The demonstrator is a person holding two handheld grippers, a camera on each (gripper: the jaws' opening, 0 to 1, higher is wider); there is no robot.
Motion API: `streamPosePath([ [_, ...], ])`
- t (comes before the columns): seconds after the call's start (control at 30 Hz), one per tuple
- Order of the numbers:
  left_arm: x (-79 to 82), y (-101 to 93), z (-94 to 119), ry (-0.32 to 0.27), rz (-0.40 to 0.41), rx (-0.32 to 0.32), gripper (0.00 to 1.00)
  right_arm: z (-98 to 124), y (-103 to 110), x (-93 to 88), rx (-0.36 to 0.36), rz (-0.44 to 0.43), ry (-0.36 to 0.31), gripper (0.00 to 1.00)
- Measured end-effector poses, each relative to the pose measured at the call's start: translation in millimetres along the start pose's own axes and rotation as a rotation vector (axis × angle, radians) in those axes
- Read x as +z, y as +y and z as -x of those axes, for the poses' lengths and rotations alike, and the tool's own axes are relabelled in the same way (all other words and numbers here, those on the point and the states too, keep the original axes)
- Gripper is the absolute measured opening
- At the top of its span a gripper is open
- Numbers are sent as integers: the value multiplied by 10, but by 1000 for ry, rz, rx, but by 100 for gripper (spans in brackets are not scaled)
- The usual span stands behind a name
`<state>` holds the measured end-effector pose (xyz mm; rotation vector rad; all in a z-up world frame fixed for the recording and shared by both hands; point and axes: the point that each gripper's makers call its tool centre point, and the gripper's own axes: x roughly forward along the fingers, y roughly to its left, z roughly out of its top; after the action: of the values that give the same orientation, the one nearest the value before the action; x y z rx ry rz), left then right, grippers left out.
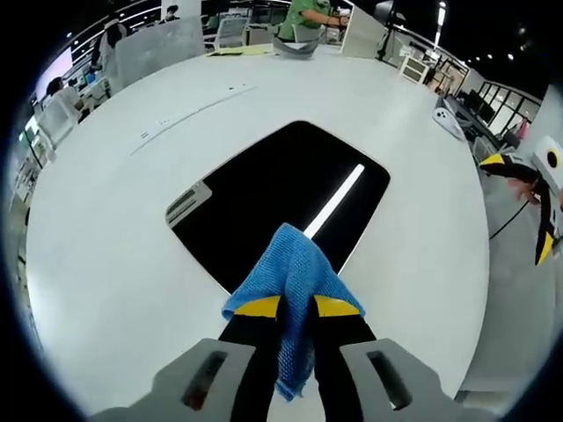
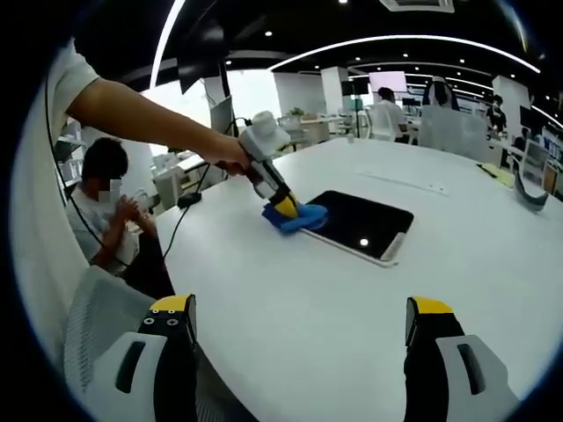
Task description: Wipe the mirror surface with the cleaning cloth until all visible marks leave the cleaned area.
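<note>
left hand-held gripper [image 1: 296,306] clamping cloth [image 1: 294,281] on mirror [image 1: 281,198]

The blue cloth [image 1: 295,272] looks coarse-woven, the dark mirror [image 1: 281,198] glossy, the white table [image 1: 114,264] smooth.

Left tool [image 1: 295,308]: jaws closed, clamping the cloth [image 1: 295,272] between the yellow tips, angled down toward the tabletop [image 1: 106,264]. The person's bare forearm [image 2: 145,114] extends to it. Right tool [image 2: 299,330]: jaws spread wide, holding nothing, held above the tabletop.
</note>
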<state>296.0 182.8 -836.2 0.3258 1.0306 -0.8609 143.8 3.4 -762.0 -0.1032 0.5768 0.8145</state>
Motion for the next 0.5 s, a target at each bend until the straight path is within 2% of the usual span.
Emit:
streamPosePath([
  [0.2,-22,22,19,5,-21,17,16,-32,17,18,7,2,-1,99],
  [0.37,-34,25,17,7,-60,28,13,-54,27,22,13,6,3,99],
  [0.5,-31,46,11,11,-59,30,11,-58,20,10,12,3,5,99],
])
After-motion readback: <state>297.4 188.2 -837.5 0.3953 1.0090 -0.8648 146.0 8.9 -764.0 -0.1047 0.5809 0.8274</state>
